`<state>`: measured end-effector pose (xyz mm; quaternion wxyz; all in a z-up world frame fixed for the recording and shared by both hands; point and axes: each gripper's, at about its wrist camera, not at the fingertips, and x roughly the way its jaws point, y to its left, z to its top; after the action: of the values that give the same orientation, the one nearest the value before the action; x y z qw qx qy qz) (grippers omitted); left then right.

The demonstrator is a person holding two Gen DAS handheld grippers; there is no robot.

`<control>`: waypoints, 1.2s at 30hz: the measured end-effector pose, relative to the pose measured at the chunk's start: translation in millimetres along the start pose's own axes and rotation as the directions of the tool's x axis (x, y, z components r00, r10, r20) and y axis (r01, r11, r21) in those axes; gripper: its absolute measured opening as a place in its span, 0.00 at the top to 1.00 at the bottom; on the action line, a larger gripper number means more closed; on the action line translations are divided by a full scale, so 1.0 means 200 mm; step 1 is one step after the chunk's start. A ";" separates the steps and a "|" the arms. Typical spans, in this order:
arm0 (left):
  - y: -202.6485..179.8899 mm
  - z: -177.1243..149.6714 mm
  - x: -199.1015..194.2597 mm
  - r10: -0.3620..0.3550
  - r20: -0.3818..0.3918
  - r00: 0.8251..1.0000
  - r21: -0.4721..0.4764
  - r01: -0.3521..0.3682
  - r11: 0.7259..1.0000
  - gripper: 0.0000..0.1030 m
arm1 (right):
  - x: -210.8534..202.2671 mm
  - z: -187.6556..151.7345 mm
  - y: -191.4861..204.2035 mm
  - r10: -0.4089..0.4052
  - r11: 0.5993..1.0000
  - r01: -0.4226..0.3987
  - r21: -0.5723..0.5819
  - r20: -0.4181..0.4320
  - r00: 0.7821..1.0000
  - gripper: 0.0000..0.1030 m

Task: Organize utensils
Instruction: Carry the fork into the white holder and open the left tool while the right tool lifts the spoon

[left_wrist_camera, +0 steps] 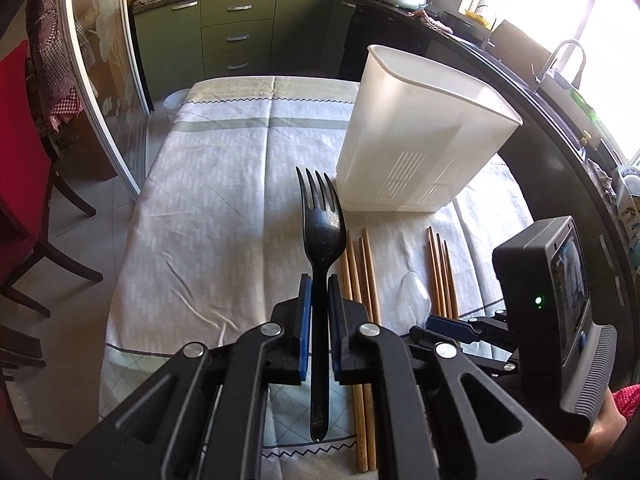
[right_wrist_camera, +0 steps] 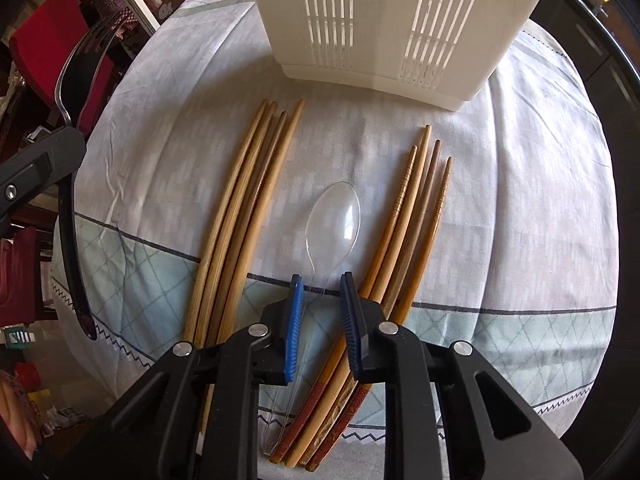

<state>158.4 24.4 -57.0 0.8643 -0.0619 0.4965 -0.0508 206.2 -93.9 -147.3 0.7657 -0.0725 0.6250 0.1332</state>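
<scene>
My left gripper [left_wrist_camera: 318, 280] is shut on the handle of a black fork [left_wrist_camera: 322, 216], held off the cloth with its tines toward the white slotted utensil holder [left_wrist_camera: 420, 132]. In the right wrist view the fork [right_wrist_camera: 74, 64] and that gripper's finger [right_wrist_camera: 36, 160] show at the left edge. My right gripper [right_wrist_camera: 322, 278] points down over a clear plastic spoon [right_wrist_camera: 336, 216]. Its blue pads [right_wrist_camera: 294, 320] straddle the spoon's handle, and a gap shows on the right side. The holder [right_wrist_camera: 392, 20] stands just beyond.
Two bundles of wooden chopsticks lie on the cloth-covered table [left_wrist_camera: 224, 200], a light bundle [right_wrist_camera: 248, 208] left of the spoon and a darker bundle [right_wrist_camera: 416, 216] right of it. A red chair [left_wrist_camera: 20, 140] stands to the left. Dark kitchen counters [left_wrist_camera: 540, 120] curve around the far and right sides.
</scene>
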 end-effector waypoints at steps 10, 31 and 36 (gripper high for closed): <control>-0.02 0.00 -0.08 -0.013 0.038 0.999 0.014 0.013 1.000 0.92 | -0.05 -0.04 -0.02 0.096 0.995 -0.098 0.024 0.075 0.993 0.91; -0.34 0.71 -0.34 -0.142 0.520 0.842 0.048 0.138 0.989 0.92 | -0.49 -0.41 -0.53 0.353 0.897 -0.438 0.063 0.494 0.795 0.91; -0.40 0.76 -0.16 -0.092 0.555 0.826 0.071 0.063 0.995 0.92 | -0.52 -0.43 -0.65 0.347 0.890 -0.450 0.073 0.531 0.773 0.91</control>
<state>272.6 -41.1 59.0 0.9700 -0.0728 0.2184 -0.0779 143.8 -254.3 -70.3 0.8589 0.1754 0.4141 0.2452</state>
